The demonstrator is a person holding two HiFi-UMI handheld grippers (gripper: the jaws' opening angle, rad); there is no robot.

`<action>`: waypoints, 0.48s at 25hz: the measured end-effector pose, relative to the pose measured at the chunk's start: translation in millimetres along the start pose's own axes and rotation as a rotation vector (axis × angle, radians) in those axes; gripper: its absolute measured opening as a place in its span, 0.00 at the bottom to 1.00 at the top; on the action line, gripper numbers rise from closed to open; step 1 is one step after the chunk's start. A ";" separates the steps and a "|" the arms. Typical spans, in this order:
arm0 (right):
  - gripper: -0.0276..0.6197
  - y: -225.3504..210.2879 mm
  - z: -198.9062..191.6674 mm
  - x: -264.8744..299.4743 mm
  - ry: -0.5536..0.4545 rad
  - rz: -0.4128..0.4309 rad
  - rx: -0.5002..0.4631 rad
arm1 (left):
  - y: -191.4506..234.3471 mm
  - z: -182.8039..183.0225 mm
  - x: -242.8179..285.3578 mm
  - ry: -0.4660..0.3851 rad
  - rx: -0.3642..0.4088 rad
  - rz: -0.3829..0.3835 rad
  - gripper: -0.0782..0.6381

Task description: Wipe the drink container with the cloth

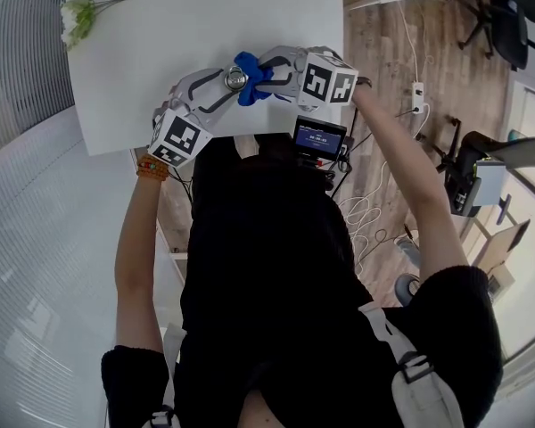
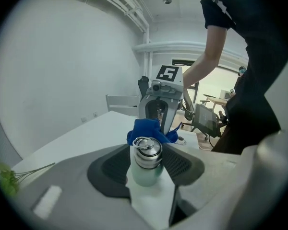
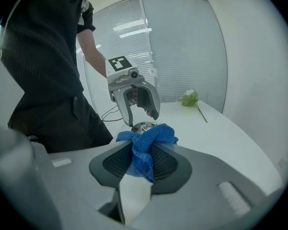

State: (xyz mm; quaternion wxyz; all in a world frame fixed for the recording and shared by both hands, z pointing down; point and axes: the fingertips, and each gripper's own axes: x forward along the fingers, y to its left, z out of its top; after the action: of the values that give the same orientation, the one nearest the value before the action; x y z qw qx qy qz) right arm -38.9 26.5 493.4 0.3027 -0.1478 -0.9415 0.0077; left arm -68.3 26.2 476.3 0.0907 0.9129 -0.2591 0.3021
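A small pale-green bottle point(image 2: 145, 169) with a steel cap and ring stands upright between the jaws of my left gripper point(image 2: 146, 166), which is shut on it. In the head view the bottle's cap point(image 1: 236, 79) shows near the white table's front edge. A blue cloth point(image 3: 145, 147) is pinched in my right gripper point(image 3: 143, 159), shut on it. The cloth point(image 1: 251, 75) presses against the far side of the bottle, and its bunched end point(image 2: 148, 130) shows just behind the cap. The steel cap point(image 3: 143, 126) peeks out past the cloth in the right gripper view.
The white table point(image 1: 205, 34) carries a sprig of white flowers point(image 1: 78, 18) at its far left corner. A small screen point(image 1: 319, 138) hangs below the table edge by the person's body. Office chairs point(image 1: 499, 16) and cables lie on the wooden floor to the right.
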 end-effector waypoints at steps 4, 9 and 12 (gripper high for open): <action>0.25 -1.1 -0.6 0.4 0.018 -0.001 -0.017 | -4.7 0.4 6.3 0.031 -0.005 -0.064 0.41; 0.25 0.3 -3.7 4.5 0.044 0.003 -0.043 | -9.0 -3.2 11.8 0.073 0.019 -0.090 0.41; 0.25 0.0 -5.5 7.8 0.061 0.008 -0.050 | -8.9 -4.4 13.6 0.091 0.022 -0.085 0.42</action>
State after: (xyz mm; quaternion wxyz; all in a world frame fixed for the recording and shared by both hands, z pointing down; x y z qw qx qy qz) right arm -41.8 28.3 502.3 0.3275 -0.1594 -0.9311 -0.0192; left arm -56.5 29.5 487.9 0.1049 0.9094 -0.2121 0.3421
